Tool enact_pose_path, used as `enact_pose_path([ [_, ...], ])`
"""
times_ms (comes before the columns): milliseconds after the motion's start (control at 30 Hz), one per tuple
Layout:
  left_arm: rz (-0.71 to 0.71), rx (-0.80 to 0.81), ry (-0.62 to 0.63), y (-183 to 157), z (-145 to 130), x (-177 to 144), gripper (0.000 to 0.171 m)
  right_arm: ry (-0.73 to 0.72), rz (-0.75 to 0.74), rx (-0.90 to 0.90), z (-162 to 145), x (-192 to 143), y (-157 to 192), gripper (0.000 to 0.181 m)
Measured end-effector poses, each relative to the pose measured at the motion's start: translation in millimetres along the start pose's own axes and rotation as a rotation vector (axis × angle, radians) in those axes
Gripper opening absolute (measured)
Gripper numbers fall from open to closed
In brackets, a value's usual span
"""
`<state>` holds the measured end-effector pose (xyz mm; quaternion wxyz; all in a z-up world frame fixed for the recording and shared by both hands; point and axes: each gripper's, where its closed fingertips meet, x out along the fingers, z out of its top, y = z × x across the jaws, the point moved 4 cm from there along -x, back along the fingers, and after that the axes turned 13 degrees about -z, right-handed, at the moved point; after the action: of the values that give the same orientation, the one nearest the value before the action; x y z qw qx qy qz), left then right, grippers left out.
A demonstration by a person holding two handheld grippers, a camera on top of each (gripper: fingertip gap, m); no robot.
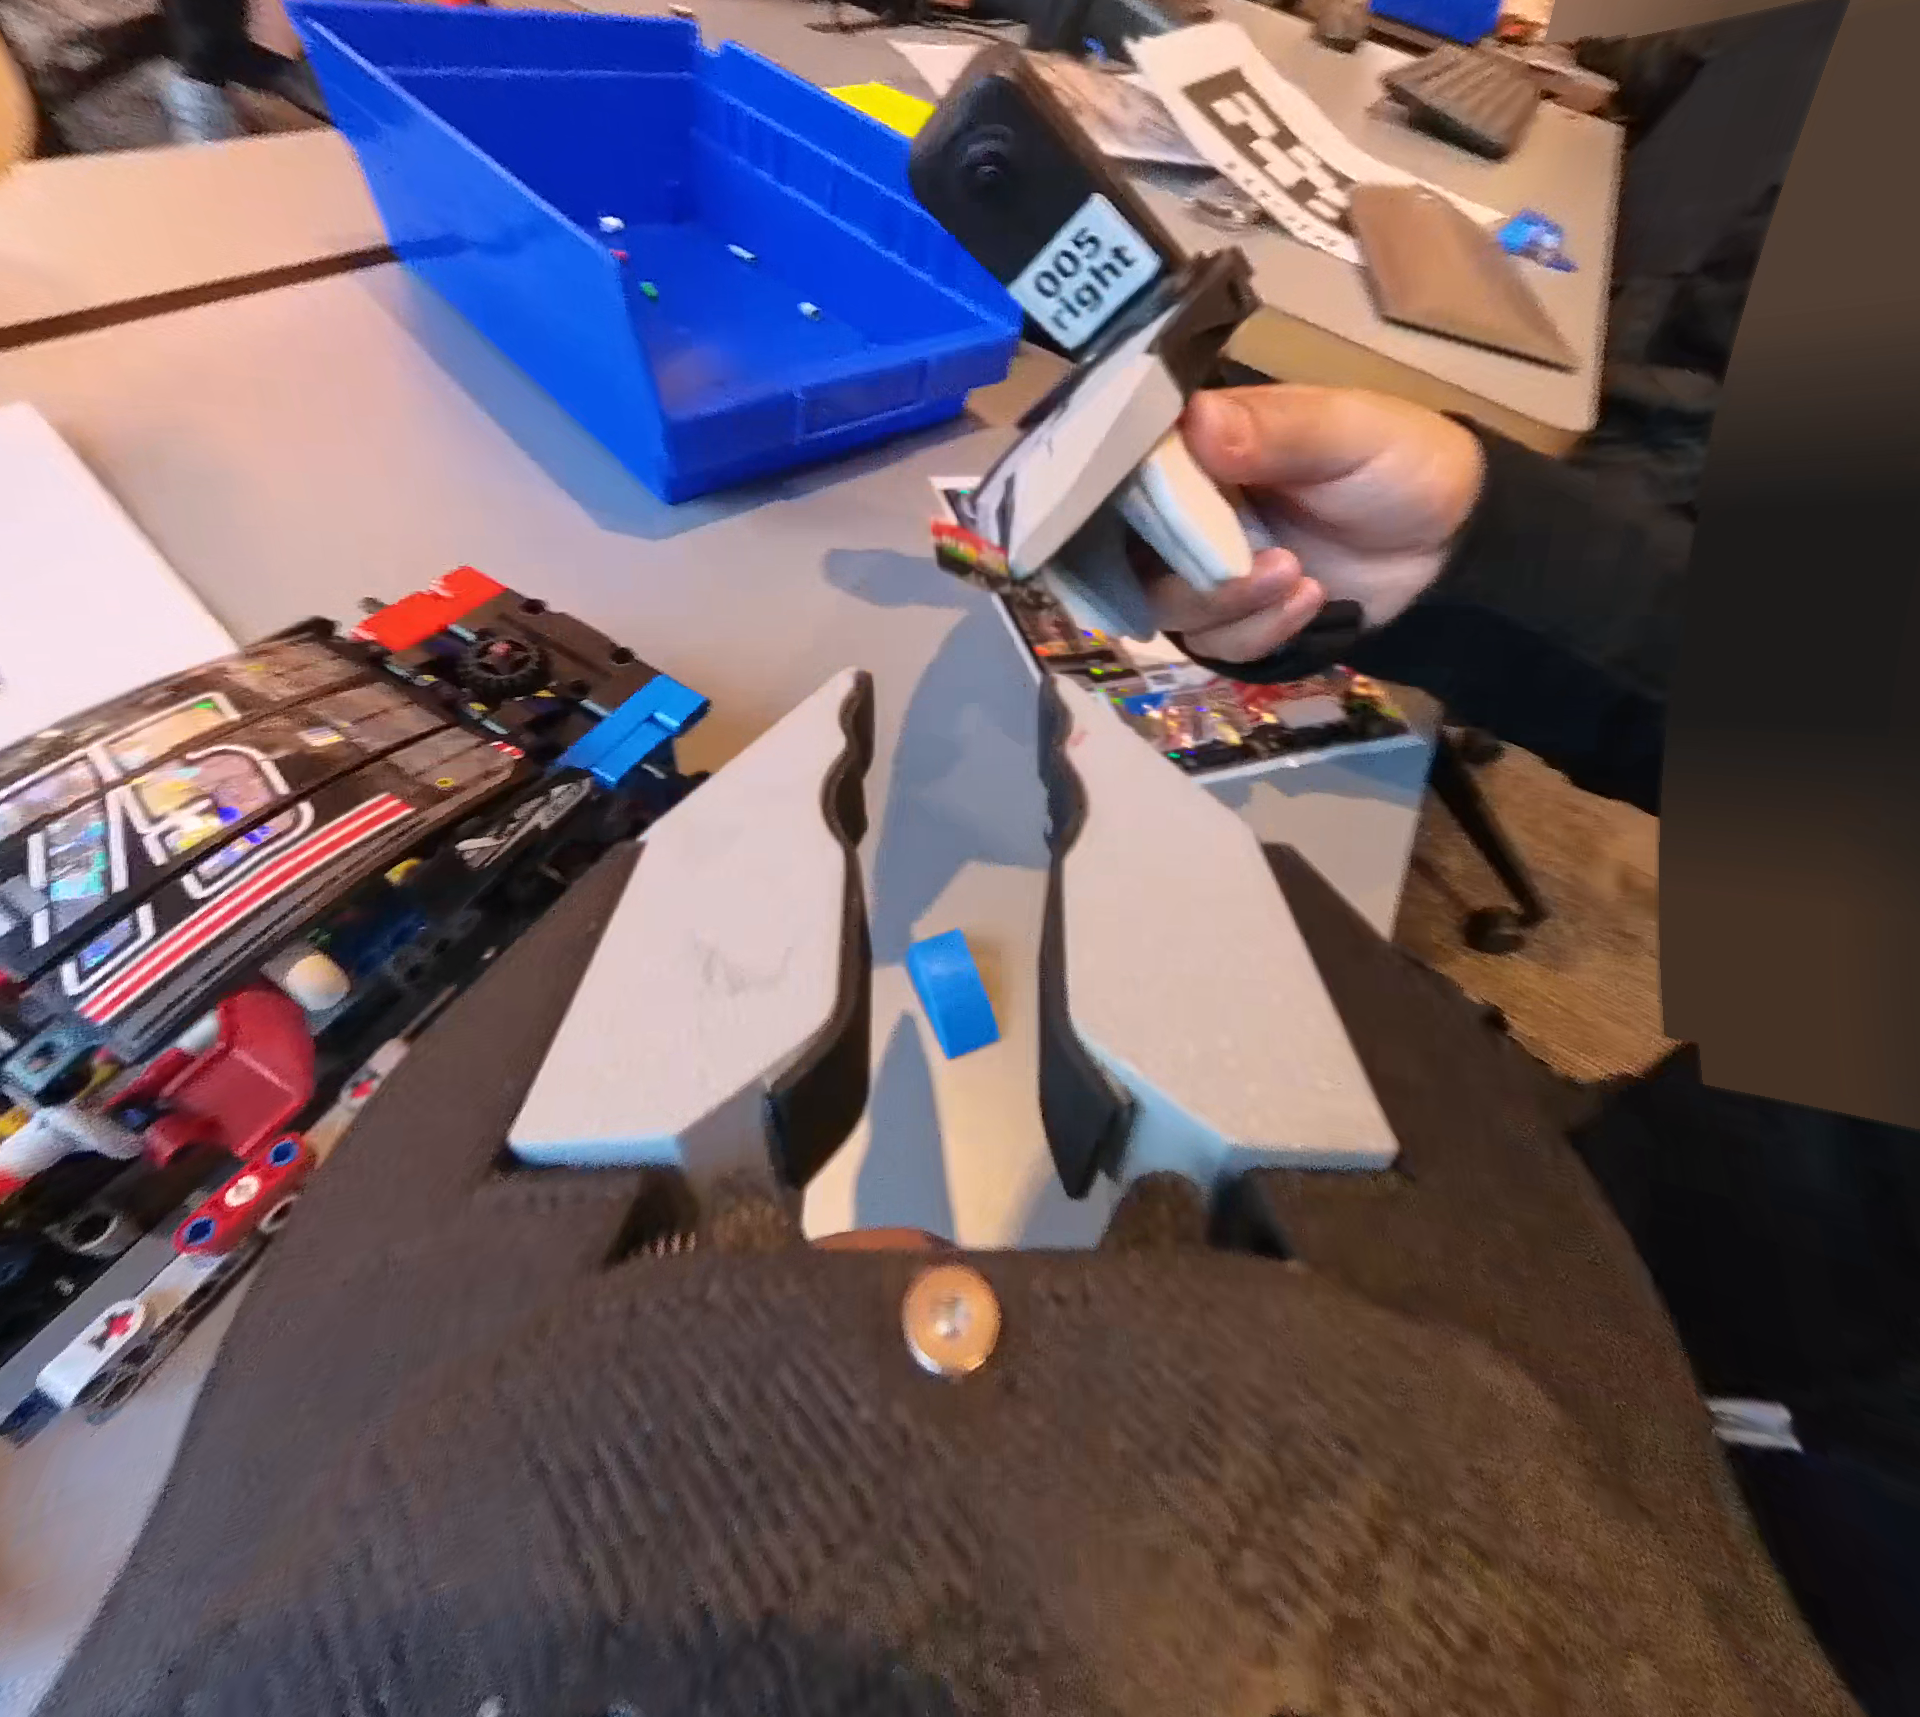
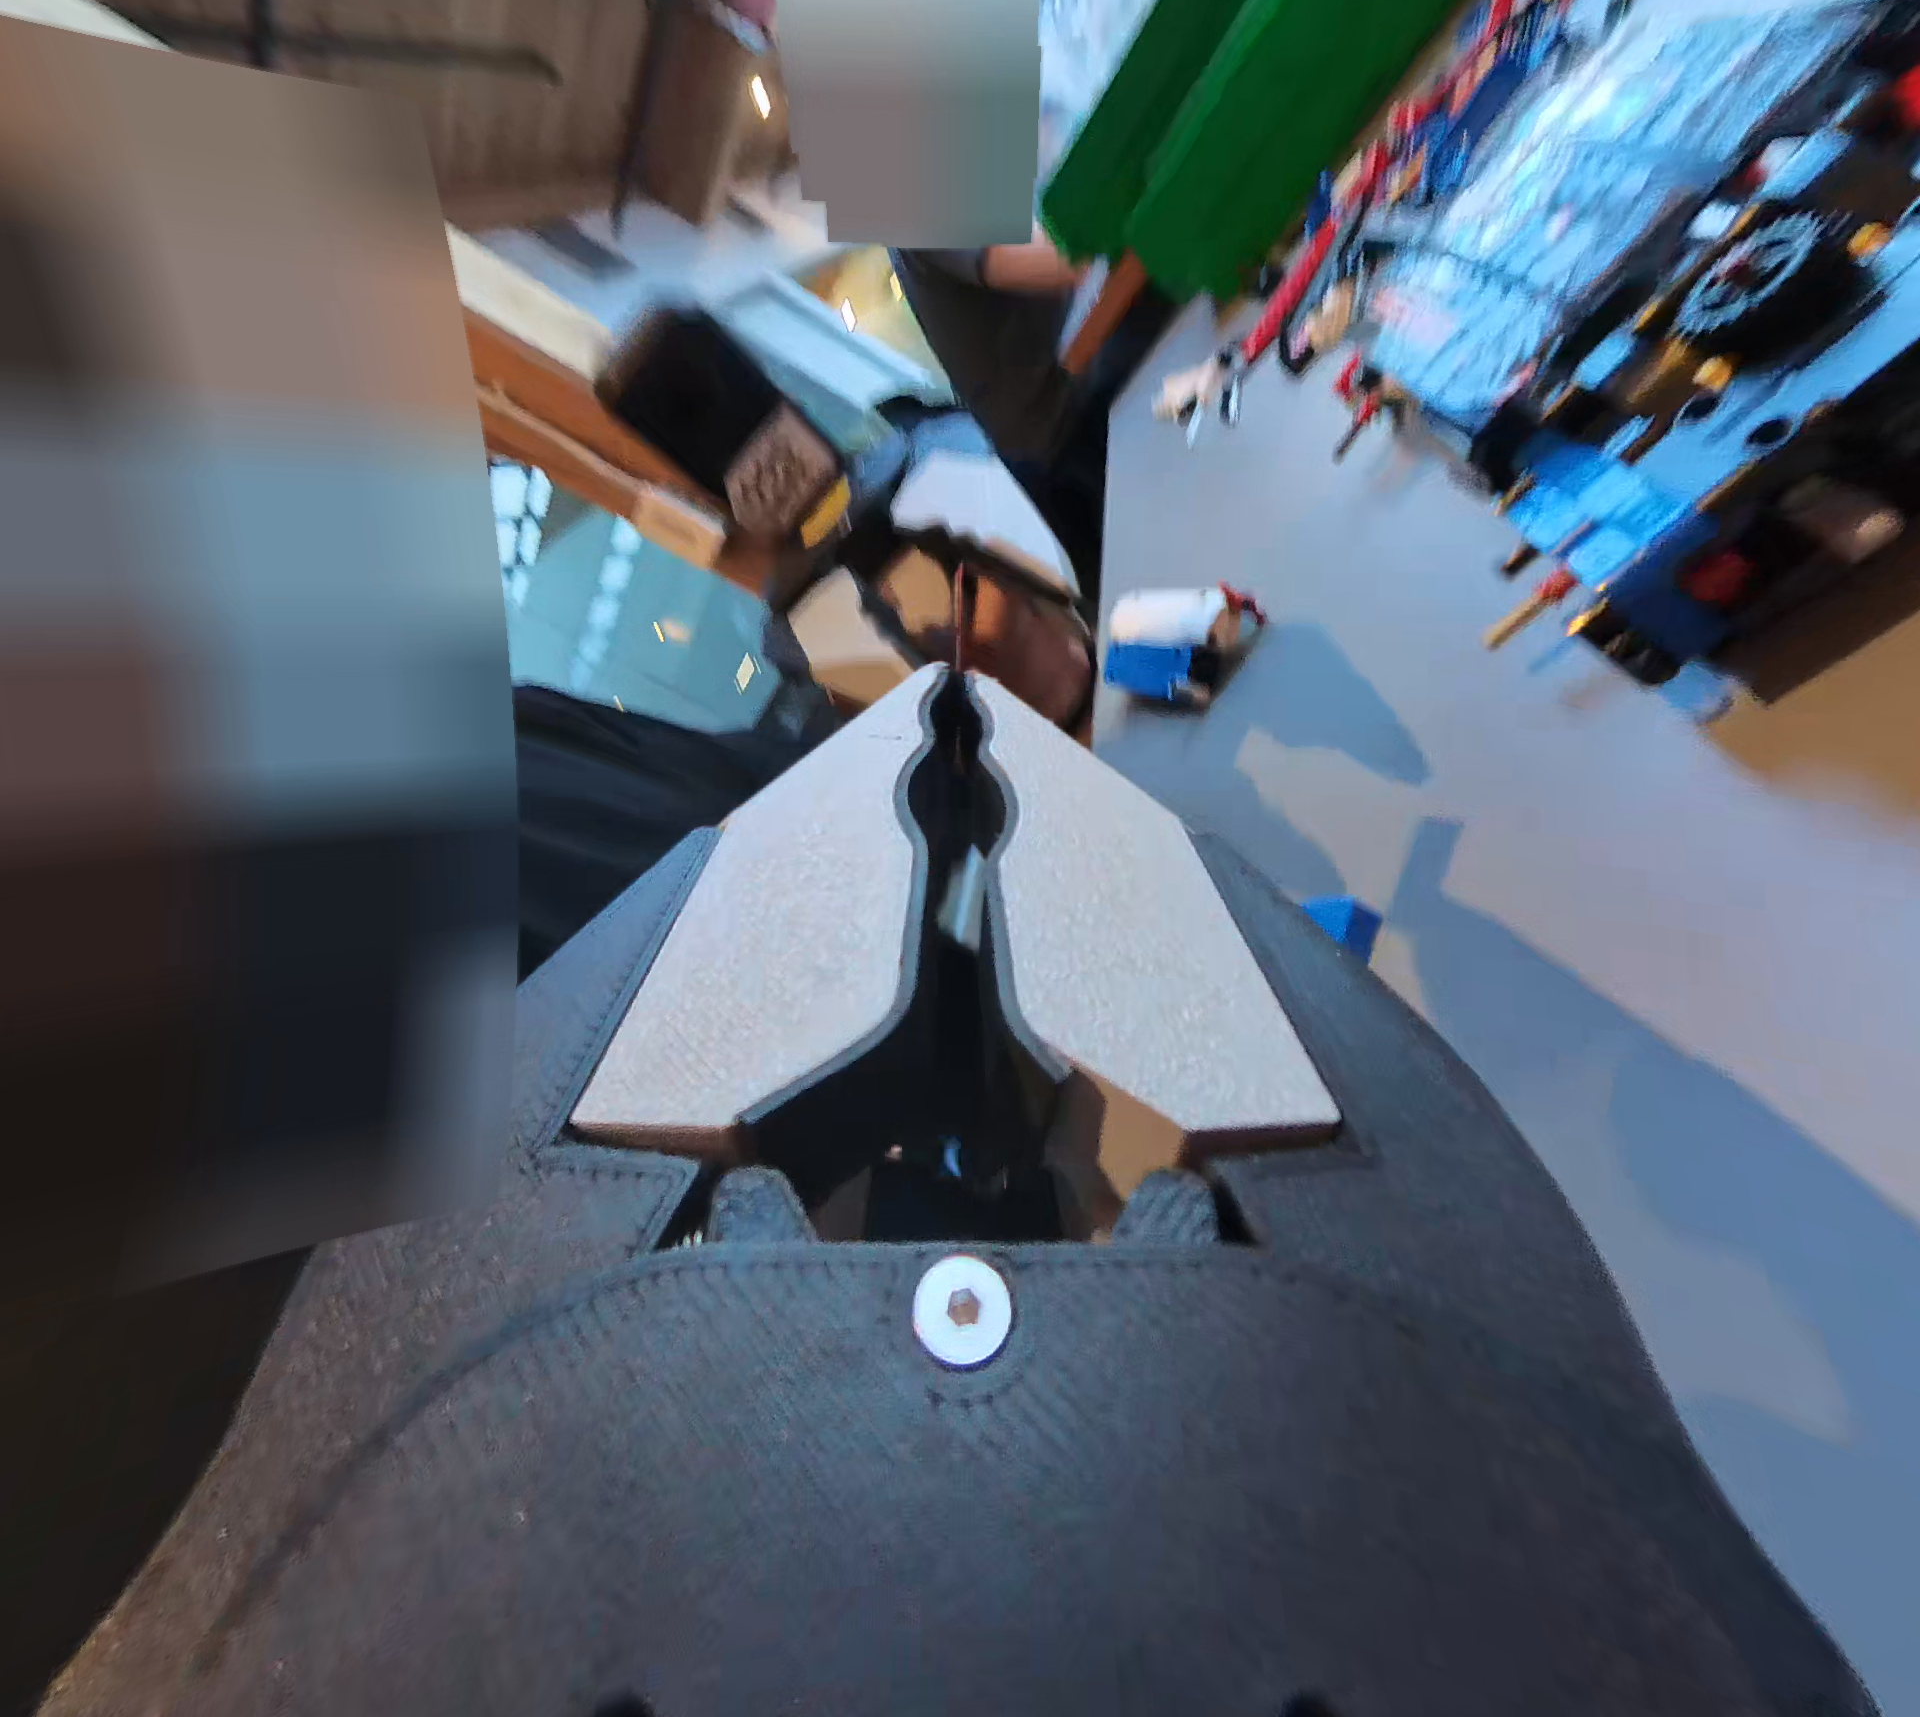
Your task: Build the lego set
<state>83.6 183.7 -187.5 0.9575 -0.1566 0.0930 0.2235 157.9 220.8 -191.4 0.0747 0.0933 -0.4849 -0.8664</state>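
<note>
The partly built black lego car (image 1: 260, 836) with shiny stickers, red and blue parts lies at the left; it also shows blurred in the right wrist view (image 2: 1662, 317). My left gripper (image 1: 951, 717) is open and empty above the grey table, with a small blue brick (image 1: 951, 992) lying between its fingers. My right gripper (image 1: 977, 547), held in a hand, hovers above the sticker sheet (image 1: 1226, 711). It is shut (image 2: 958, 680) on a small thin coloured sticker (image 1: 966, 547), seen edge-on in its own view (image 2: 961, 618).
A blue bin (image 1: 665, 244) with a few tiny parts stands behind. A small white and blue sub-assembly (image 2: 1184, 639) lies on the table. Papers and a brown pad (image 1: 1455, 285) lie at the back right. The table edge is on the right.
</note>
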Motion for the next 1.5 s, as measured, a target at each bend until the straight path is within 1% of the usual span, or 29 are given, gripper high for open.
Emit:
enact_pose_path([
  [167,-0.169,-0.053,0.082,-13,-2,0,0.026,0.202,-0.119,-0.114,-19,0,1,0.000],
  [233,-0.207,-0.085,0.111,-15,-5,1,0.026,0.271,-0.149,-0.171,-26,0,5,0.000],
  [367,-0.293,-0.155,0.133,-21,-10,5,0.019,0.344,-0.183,-0.227,-33,-1,10,0.000],
  [433,-0.319,-0.183,0.137,-22,-11,7,0.019,0.346,-0.185,-0.226,-34,-2,10,0.000],
  [500,-0.337,-0.196,0.140,-23,-13,7,0.014,0.343,-0.183,-0.223,-35,-2,9,0.000],
  [633,-0.342,-0.208,0.148,-24,-17,8,0.010,0.340,-0.180,-0.214,-37,-3,8,0.000],
  [733,-0.336,-0.235,0.141,-23,-20,9,0.014,0.313,-0.171,-0.207,-36,-2,9,0.000],
  [833,-0.296,-0.247,0.072,-20,-17,7,0.018,0.222,-0.131,-0.186,-33,-1,13,0.000],
  [900,-0.279,-0.242,0.011,-18,-12,2,0.013,0.211,-0.125,-0.181,-37,-1,12,0.000],
  [967,-0.308,-0.267,-0.005,-20,-12,-1,0.012,0.223,-0.128,-0.175,-40,-2,10,0.000],
  [1033,-0.331,-0.292,0.015,-22,-17,-1,0.015,0.234,-0.139,-0.170,-41,-3,7,0.000],
  [1133,-0.334,-0.294,0.045,-23,-23,1,0.018,0.244,-0.147,-0.169,-40,-3,5,0.000],
  [1233,-0.347,-0.311,0.030,-22,-23,2,0.017,0.264,-0.154,-0.182,-41,-1,6,0.000],
  [1333,-0.362,-0.329,0.027,-22,-23,2,0.012,0.287,-0.165,-0.195,-43,2,5,0.000],
  [1400,-0.346,-0.327,0.032,-20,-25,2,0.000,0.291,-0.171,-0.199,-43,3,4,0.000],
  [1500,-0.313,-0.334,-0.002,-17,-24,1,0.000,0.269,-0.186,-0.204,-39,4,2,0.000],
])
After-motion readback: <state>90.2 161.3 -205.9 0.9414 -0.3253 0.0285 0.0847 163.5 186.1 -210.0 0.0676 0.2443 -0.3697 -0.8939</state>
